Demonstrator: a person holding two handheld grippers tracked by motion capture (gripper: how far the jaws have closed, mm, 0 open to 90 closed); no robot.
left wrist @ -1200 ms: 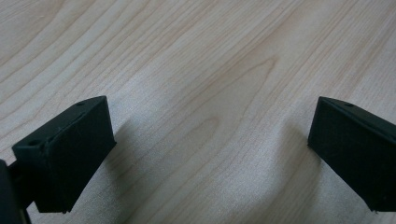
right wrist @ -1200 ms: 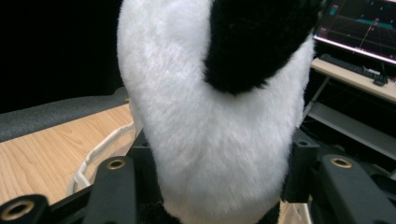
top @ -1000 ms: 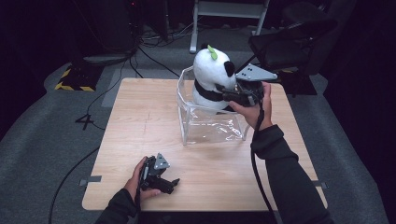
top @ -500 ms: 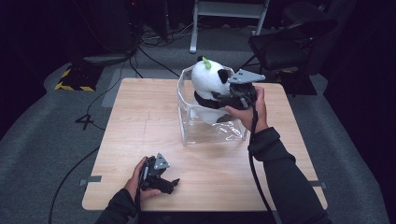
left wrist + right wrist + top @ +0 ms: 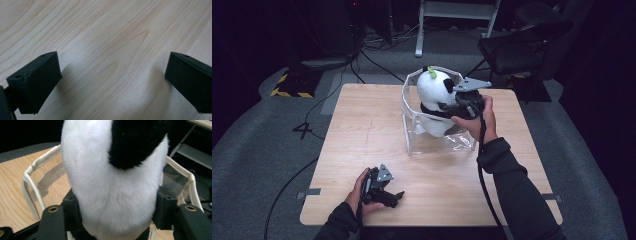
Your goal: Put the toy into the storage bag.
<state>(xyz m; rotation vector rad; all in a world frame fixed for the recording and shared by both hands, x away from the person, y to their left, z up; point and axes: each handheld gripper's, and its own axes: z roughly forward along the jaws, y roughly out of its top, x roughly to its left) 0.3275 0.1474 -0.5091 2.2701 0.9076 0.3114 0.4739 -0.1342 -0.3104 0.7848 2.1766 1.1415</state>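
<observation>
A black-and-white panda plush (image 5: 434, 92) with a green tuft sits partly inside a clear bag (image 5: 412, 130) with a white rim, at the back middle of the wooden table (image 5: 362, 130). From the right, my right gripper (image 5: 452, 102) reaches over the rim. In the right gripper view its jaws have just been opening, but the pads (image 5: 72, 207) still press the panda (image 5: 107, 177) from both sides, with the bag's rim (image 5: 32, 170) behind. My left gripper (image 5: 397, 197) rests near the table's front edge. Its jaws (image 5: 112, 82) stand wide apart over bare wood.
A dark chair (image 5: 517, 45) stands behind the table at the right, and a metal frame (image 5: 457, 20) behind the middle. On the floor at the left lie cables (image 5: 312, 125) and a black-and-yellow striped block (image 5: 292, 82).
My right gripper has sunk a little with the panda, which has gone lower into the bag and tipped over. The left gripper has stayed in place.
</observation>
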